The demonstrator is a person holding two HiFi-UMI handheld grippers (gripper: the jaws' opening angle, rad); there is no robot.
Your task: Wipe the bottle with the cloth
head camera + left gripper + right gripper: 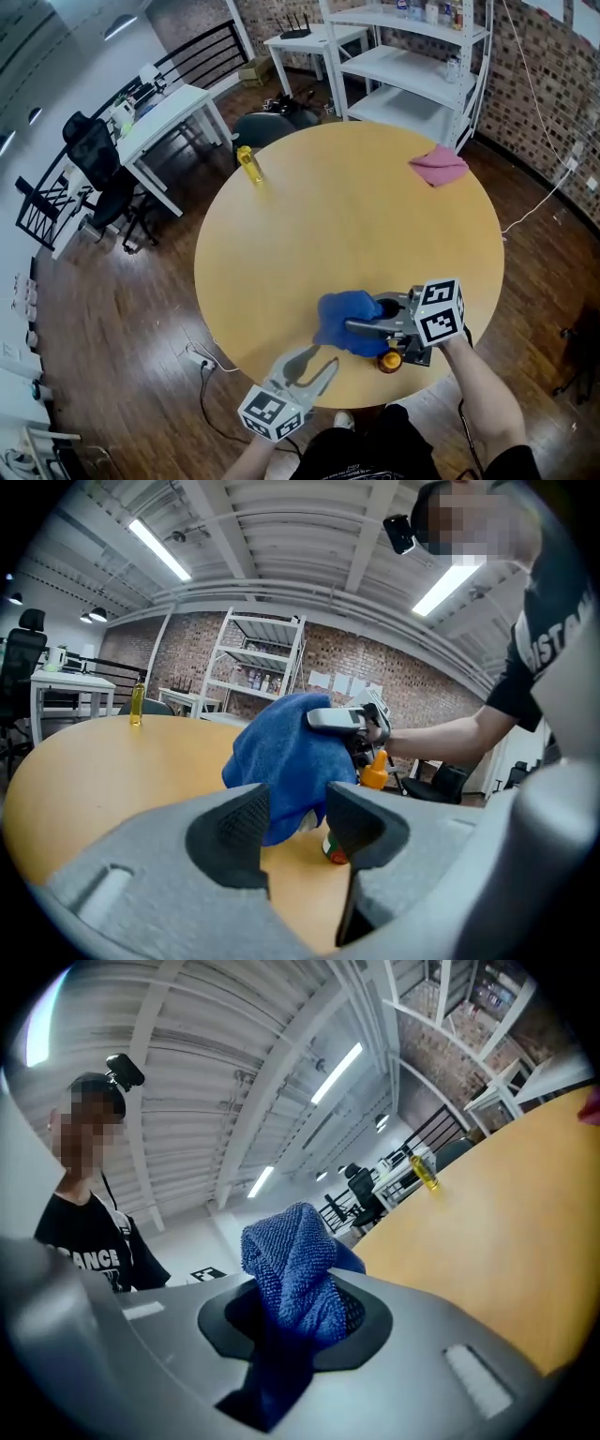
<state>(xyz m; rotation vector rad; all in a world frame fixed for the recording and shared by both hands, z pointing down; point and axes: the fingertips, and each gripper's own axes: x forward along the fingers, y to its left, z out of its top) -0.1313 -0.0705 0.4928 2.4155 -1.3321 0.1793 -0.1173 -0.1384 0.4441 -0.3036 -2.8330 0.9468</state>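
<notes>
Wiping looks barely begun: your right gripper pinches the blue cloth against the orange-capped bottle at lower centre; your left gripper is spread, empty.

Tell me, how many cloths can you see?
2: a blue cloth clamped in the right gripper, and a pink cloth lying at the table's far right edge.

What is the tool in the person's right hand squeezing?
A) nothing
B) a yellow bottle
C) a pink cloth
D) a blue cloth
D: the right gripper is shut on the blue cloth, while the pink cloth lies far across the table.
</notes>
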